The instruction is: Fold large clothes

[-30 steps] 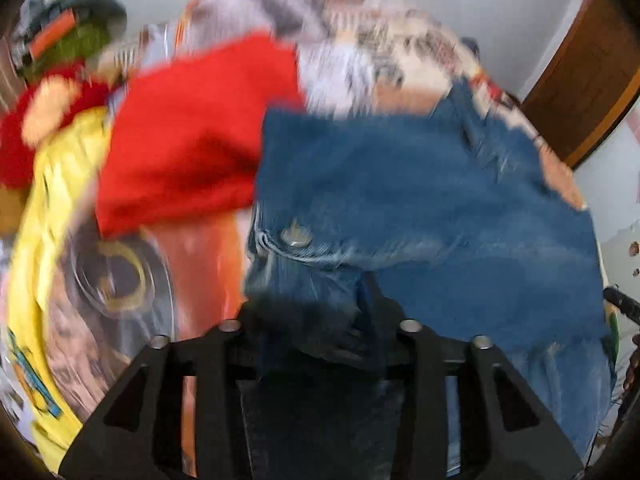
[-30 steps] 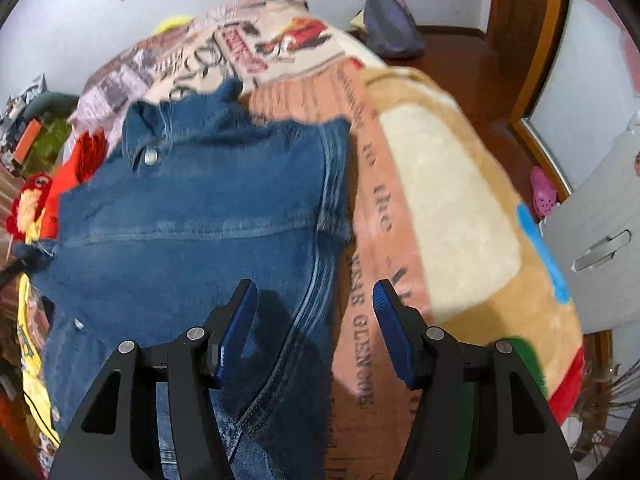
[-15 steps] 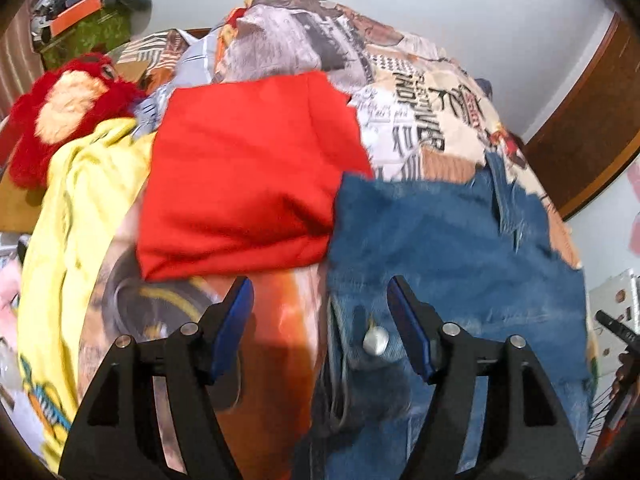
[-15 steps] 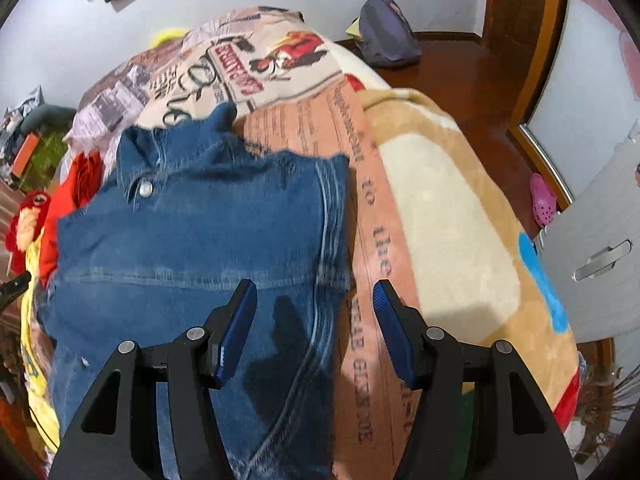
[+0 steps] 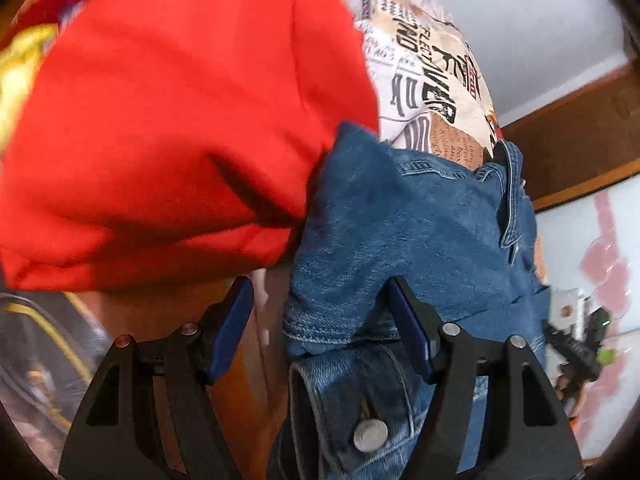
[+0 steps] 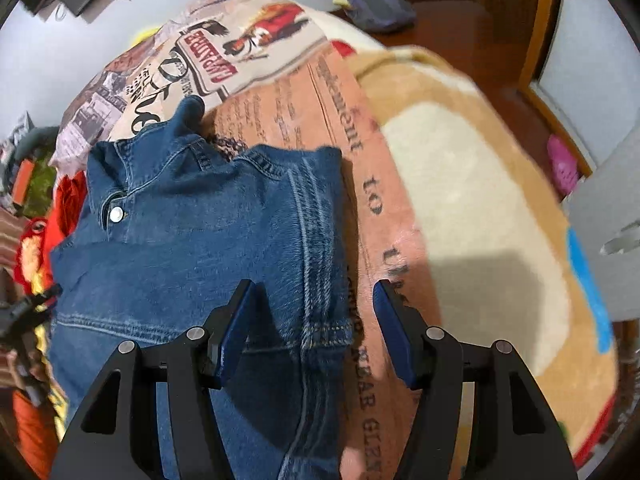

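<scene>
A blue denim jacket (image 6: 192,248) lies partly folded on a printed bedspread (image 6: 320,128). My left gripper (image 5: 320,324) is open, low over the jacket's left folded edge (image 5: 400,232), with a cuff and metal button (image 5: 370,436) between its jaws. My right gripper (image 6: 312,324) is open, and the jacket's right folded edge with its seam (image 6: 320,280) lies between its jaws. The left gripper shows at the left edge of the right wrist view (image 6: 24,316).
A folded red garment (image 5: 172,120) lies just left of the jacket, touching it. A yellow cloth (image 5: 16,64) and a red plush toy (image 6: 32,248) sit further left. A cream and tan blanket (image 6: 480,220) covers the bed's right side. Wooden floor (image 6: 448,12) lies beyond.
The left gripper let go of the denim and opened, then dropped low to the jacket's left edge. The right gripper stayed open and moved closer to the right folded edge.
</scene>
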The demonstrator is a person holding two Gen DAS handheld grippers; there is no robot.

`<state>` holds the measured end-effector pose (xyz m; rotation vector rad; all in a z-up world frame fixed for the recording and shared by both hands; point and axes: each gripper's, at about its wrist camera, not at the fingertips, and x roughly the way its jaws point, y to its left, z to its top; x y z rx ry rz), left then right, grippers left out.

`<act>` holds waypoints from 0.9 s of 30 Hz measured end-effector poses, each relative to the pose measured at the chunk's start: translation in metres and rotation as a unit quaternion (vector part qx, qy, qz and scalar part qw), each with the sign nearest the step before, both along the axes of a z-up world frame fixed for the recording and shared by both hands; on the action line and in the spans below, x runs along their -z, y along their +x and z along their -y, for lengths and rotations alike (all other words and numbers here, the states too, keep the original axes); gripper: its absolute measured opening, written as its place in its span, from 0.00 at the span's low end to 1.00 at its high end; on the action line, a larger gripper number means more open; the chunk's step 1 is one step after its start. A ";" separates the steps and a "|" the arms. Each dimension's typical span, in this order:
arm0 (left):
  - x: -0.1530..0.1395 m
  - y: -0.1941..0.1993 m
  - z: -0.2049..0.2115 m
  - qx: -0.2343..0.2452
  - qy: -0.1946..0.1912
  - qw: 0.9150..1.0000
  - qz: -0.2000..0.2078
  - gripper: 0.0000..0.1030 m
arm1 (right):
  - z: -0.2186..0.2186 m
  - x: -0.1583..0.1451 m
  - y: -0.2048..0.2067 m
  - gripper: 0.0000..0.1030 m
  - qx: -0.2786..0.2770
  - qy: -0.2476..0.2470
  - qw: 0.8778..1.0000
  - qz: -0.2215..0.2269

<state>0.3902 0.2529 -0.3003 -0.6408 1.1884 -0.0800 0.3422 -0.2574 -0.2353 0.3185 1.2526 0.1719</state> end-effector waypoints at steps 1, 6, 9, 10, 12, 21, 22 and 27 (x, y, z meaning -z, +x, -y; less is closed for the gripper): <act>0.003 0.001 -0.001 -0.002 -0.016 1.000 0.002 0.66 | 0.001 0.002 0.002 0.55 -0.004 0.017 1.000 -0.001; 0.004 0.009 0.010 0.013 -0.040 0.999 0.011 0.58 | -0.010 0.007 0.010 0.53 -0.023 0.034 0.999 0.011; -0.005 0.011 0.022 0.025 0.028 0.999 0.009 0.43 | -0.015 0.007 0.017 0.28 -0.024 0.028 0.999 0.016; -0.010 0.009 0.026 0.026 0.051 0.998 0.010 0.34 | -0.014 0.005 0.018 0.22 -0.020 0.035 0.999 0.012; -0.021 0.004 0.031 0.025 0.082 0.996 0.020 0.23 | -0.014 -0.005 0.019 0.14 -0.018 0.043 0.999 0.025; -0.121 -0.030 0.048 0.030 0.148 0.982 0.114 0.11 | -0.043 -0.108 0.021 0.10 -0.073 0.031 0.986 0.147; -0.134 -0.033 0.048 0.027 0.149 0.980 0.129 0.11 | -0.047 -0.117 0.022 0.09 -0.077 0.031 0.984 0.158; -0.192 -0.047 0.051 0.014 0.173 0.964 0.201 0.09 | -0.078 -0.156 0.034 0.09 -0.106 0.035 0.971 0.210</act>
